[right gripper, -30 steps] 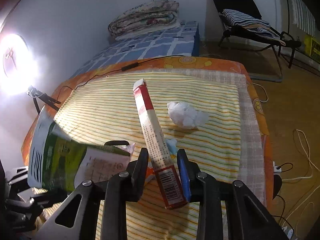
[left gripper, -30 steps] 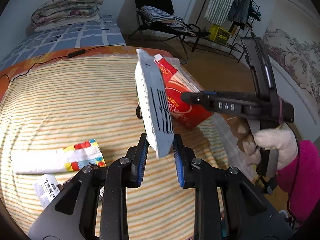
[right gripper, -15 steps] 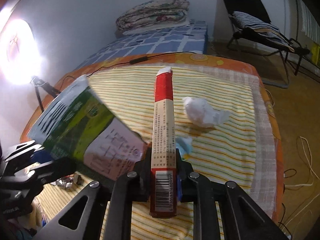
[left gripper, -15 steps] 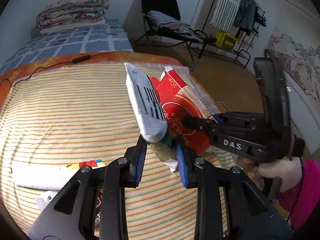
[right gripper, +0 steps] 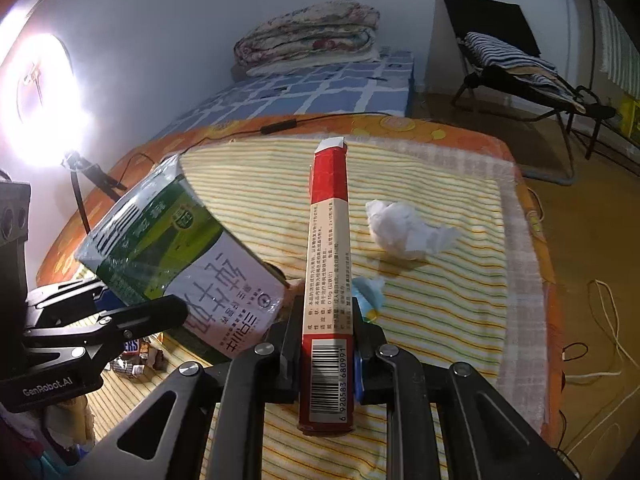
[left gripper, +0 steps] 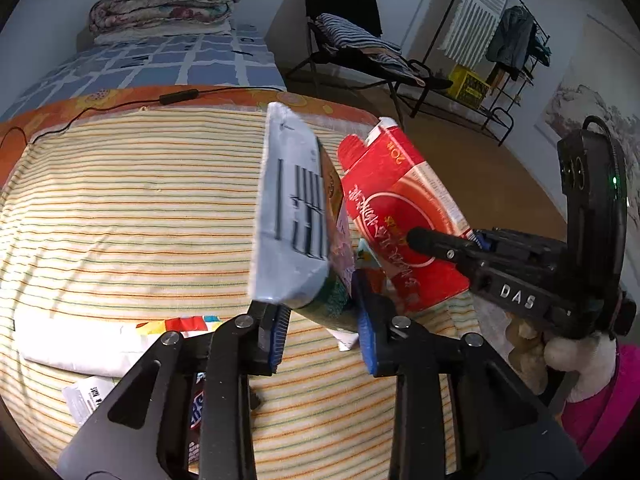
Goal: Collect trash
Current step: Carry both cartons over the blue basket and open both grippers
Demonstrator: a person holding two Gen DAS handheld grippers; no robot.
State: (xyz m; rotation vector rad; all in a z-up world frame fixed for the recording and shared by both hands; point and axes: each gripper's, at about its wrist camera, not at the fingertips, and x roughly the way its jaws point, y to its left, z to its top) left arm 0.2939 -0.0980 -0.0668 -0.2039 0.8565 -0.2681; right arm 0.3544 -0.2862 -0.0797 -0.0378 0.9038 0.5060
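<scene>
Trash fills both our grippers above the striped bed (right gripper: 460,312). Our left gripper (left gripper: 322,320) has its jaws clenched on the lower end of a green carton (left gripper: 296,216), tilted up over the bed. Our right gripper (right gripper: 326,344) clamps a red box (right gripper: 328,264) by its barcode end, close beside the carton. A tissue (right gripper: 404,230) and candy wrappers (right gripper: 136,358) lie on the bed.

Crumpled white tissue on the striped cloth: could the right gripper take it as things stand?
Probably not: the right gripper is shut on the red carton. The tissue lies uncovered beyond.
</scene>
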